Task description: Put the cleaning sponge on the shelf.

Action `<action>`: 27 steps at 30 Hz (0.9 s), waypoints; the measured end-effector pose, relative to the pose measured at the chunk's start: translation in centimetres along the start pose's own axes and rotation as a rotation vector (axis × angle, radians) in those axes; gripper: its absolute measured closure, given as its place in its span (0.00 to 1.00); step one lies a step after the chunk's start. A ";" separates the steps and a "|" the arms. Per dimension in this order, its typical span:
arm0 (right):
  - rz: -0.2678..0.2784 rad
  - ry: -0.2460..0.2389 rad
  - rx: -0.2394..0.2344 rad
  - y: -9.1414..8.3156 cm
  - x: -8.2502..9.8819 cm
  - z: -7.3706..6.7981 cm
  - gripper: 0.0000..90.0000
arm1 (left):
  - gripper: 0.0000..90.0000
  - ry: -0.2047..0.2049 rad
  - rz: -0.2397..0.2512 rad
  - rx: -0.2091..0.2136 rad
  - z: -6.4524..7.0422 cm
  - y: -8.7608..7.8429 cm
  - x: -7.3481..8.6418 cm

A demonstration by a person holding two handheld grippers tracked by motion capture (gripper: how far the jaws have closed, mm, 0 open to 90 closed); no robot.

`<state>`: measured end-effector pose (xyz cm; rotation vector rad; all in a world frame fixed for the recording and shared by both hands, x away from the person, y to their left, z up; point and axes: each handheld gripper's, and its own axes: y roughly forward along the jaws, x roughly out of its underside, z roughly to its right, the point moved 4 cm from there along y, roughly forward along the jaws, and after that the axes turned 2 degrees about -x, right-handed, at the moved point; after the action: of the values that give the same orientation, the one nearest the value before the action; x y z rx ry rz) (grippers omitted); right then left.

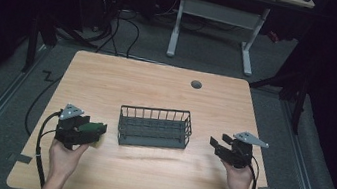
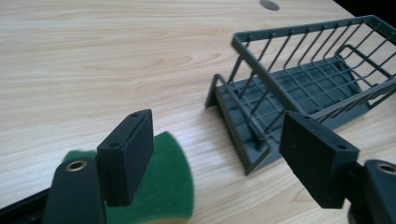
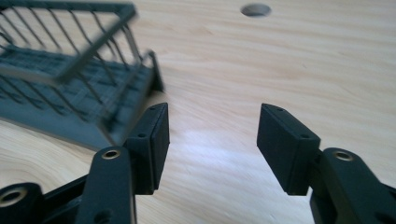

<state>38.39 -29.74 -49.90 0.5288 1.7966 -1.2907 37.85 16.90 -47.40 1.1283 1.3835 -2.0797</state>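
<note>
- Table (image 1: 157, 88): light wood top, round grommet hole (image 1: 196, 84) toward 12 o'clock of centre.
- Wire basket (image 1: 154, 127): dark grey, sits upright near table centre, nothing visible inside it (open grid floor shows in the left gripper view (image 2: 299, 88)).
- Left gripper (image 1: 95, 129): held in the person's left hand (image 1: 65, 157), at 9 o'clock of the basket, near it but apart. Jaws stand wide apart in the left gripper view (image 2: 219, 158), nothing clamped between them.
- Green sponge (image 2: 173, 186): lies on the table beneath and beside the left jaw of that gripper (contact with the jaw pad cannot be told); a pale yellow edge shows at its lower rim. In the high view it shows as a green patch at the gripper's tip (image 1: 95, 127).
- Right gripper (image 1: 217, 145): held in the person's right hand (image 1: 239, 178), at 3 o'clock of the basket, apart from it. Jaws spread open in the right gripper view (image 3: 212, 144), bare table between them; basket corner (image 3: 116, 84) blurred at 10 o'clock.
</note>
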 end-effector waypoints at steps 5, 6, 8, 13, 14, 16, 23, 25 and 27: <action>-0.031 0.025 0.043 0.1 1.8 1.4 0.44 | 0.28 -0.028 -0.004 -0.031 -1.4 -0.9 0.5; -0.031 0.025 0.043 0.1 1.8 1.4 0.44 | 0.27 -0.028 -0.004 -0.031 -1.4 -0.9 0.5; -0.047 0.032 0.059 0.1 2.6 2.0 0.45 | 0.27 -0.044 -0.001 -0.050 -2.1 -1.3 0.8; -0.077 0.041 0.104 0.0 4.1 2.9 0.45 | 0.28 -0.077 -0.008 -0.091 -3.6 -2.0 1.6; -0.077 0.038 0.115 0.0 4.4 3.1 0.45 | 0.28 -0.087 -0.010 -0.097 -3.9 -2.0 1.9; -0.087 0.039 0.142 -0.1 5.2 3.6 0.45 | 0.30 -0.111 -0.016 -0.118 -4.8 -2.1 2.5; -0.104 0.053 0.175 -0.2 6.3 4.3 0.45 | 0.35 -0.166 -0.035 -0.144 -6.6 -1.6 3.7; -0.094 0.057 0.185 -0.4 6.4 4.5 0.45 | 0.38 -0.184 -0.047 -0.148 -7.3 -1.2 4.1; -0.107 0.059 0.190 -0.4 6.5 4.6 0.45 | 0.41 -0.197 -0.053 -0.151 -7.6 -0.9 4.4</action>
<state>36.25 -34.98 -55.52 0.5866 1.7812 -1.5446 37.71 24.57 -51.77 0.8116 1.4594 -2.0224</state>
